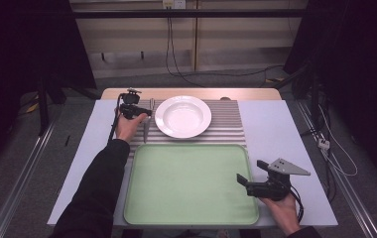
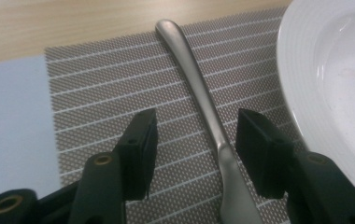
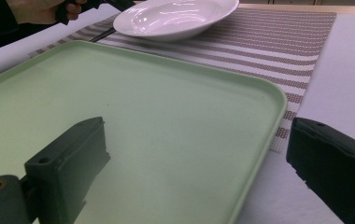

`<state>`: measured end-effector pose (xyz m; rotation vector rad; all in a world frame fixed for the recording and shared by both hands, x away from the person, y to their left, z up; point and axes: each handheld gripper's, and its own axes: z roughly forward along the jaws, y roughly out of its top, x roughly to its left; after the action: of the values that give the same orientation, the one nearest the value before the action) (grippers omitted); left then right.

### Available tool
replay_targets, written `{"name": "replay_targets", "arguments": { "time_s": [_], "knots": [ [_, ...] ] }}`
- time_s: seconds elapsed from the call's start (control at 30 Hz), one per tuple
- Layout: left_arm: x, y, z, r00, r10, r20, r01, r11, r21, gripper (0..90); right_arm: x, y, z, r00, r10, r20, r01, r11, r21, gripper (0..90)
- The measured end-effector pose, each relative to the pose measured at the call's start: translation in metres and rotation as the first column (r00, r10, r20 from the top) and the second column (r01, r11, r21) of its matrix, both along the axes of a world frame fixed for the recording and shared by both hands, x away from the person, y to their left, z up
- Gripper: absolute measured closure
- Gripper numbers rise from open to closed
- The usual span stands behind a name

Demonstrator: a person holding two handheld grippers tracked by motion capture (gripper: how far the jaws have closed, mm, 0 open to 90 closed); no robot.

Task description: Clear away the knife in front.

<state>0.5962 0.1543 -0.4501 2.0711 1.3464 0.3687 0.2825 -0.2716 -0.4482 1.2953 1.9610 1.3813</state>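
A silver piece of cutlery (image 1: 147, 126) lies on the striped placemat (image 1: 228, 119), just left of the white deep plate (image 1: 183, 116). My left gripper (image 1: 148, 113) is low over it. In the left gripper view the metal handle (image 2: 199, 88) runs between the two black jaws of that gripper (image 2: 196, 128), which stand apart on either side without touching it. The plate rim (image 2: 334, 70) is close on the right. My right gripper (image 1: 250, 171) hovers open over the right edge of the light green tray (image 1: 191, 183), nothing between its jaws (image 3: 199, 140).
The tray (image 3: 166, 107) lies bare in front of the placemat, with the plate (image 3: 175, 16) beyond it. The pale table top (image 1: 281, 129) shows on both sides. A wooden strip runs along the far edge, and cables hang behind the table.
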Motion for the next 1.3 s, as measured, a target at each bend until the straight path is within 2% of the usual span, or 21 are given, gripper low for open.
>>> {"name": "replay_targets", "arguments": {
  "time_s": [0.17, 0.37, 0.5, 0.53, 0.6, 0.83, 0.93, 0.97, 1.17, 1.2, 1.27, 1.3],
  "knots": [
    [0.003, -0.008, -0.004, 0.9998, -0.016, -0.010, 0.016, 0.9998, 0.014, 59.6, 0.000, 0.000, 0.000, 1.0000, 0.000, -0.001, 0.000, 1.000, 0.002, 5.3],
    [0.006, -0.014, -0.006, 1.0000, -0.002, -0.008, 0.002, 0.9999, 0.010, 67.5, 0.000, -0.001, 0.000, 1.0000, -0.001, -0.001, 0.001, 1.000, 0.003, 5.3],
    [0.007, -0.017, -0.005, 0.9996, -0.019, -0.019, 0.019, 0.9990, 0.041, 71.1, 0.000, -0.001, 0.000, 1.0000, 0.000, -0.002, 0.000, 1.000, 0.004, 5.3],
    [0.006, -0.019, -0.005, 0.9997, -0.021, -0.009, 0.022, 0.9978, 0.063, 71.0, 0.000, -0.001, 0.000, 1.0000, 0.000, -0.002, 0.000, 1.000, 0.004, 5.3],
    [0.006, -0.021, -0.005, 0.9996, -0.026, -0.008, 0.026, 0.9967, 0.077, 71.5, 0.000, -0.001, 0.000, 1.0000, 0.003, -0.002, -0.003, 1.000, 0.008, 5.3],
    [0.009, -0.019, -0.003, 0.9990, -0.002, -0.044, 0.004, 0.9989, 0.046, 75.9, 0.000, -0.001, 0.000, 1.0000, 0.005, -0.004, -0.005, 1.000, 0.007, 5.3],
    [0.010, -0.017, -0.003, 0.9982, 0.014, -0.059, -0.013, 0.9998, 0.018, 77.0, 0.000, -0.001, 0.000, 1.0000, 0.002, -0.004, -0.002, 1.000, 0.008, 5.3],
    [0.010, -0.015, -0.003, 0.9980, 0.006, -0.064, -0.005, 0.9999, 0.016, 77.3, 0.000, -0.001, 0.000, 1.0000, 0.002, -0.004, -0.002, 1.000, 0.008, 5.3],
    [0.010, -0.013, -0.002, 0.9972, 0.004, -0.074, -0.002, 0.9997, 0.023, 79.5, 0.000, -0.001, -0.001, 1.0000, 0.001, -0.006, -0.001, 1.000, 0.008, 5.3],
    [0.010, -0.011, -0.001, 0.9962, -0.014, -0.086, 0.016, 0.9994, 0.030, 79.5, 0.000, -0.001, -0.001, 1.0000, 0.002, -0.006, -0.002, 1.000, 0.007, 5.3],
    [0.009, -0.009, 0.000, 0.9956, -0.015, -0.093, 0.018, 0.9995, 0.025, 79.5, 0.000, -0.001, -0.001, 1.0000, 0.003, -0.006, -0.003, 1.000, 0.008, 5.3],
    [0.008, -0.009, 0.000, 0.9954, -0.020, -0.093, 0.023, 0.9990, 0.038, 79.5, 0.000, -0.001, -0.001, 1.0000, 0.002, -0.005, -0.002, 1.000, 0.007, 5.3]
  ]
}}
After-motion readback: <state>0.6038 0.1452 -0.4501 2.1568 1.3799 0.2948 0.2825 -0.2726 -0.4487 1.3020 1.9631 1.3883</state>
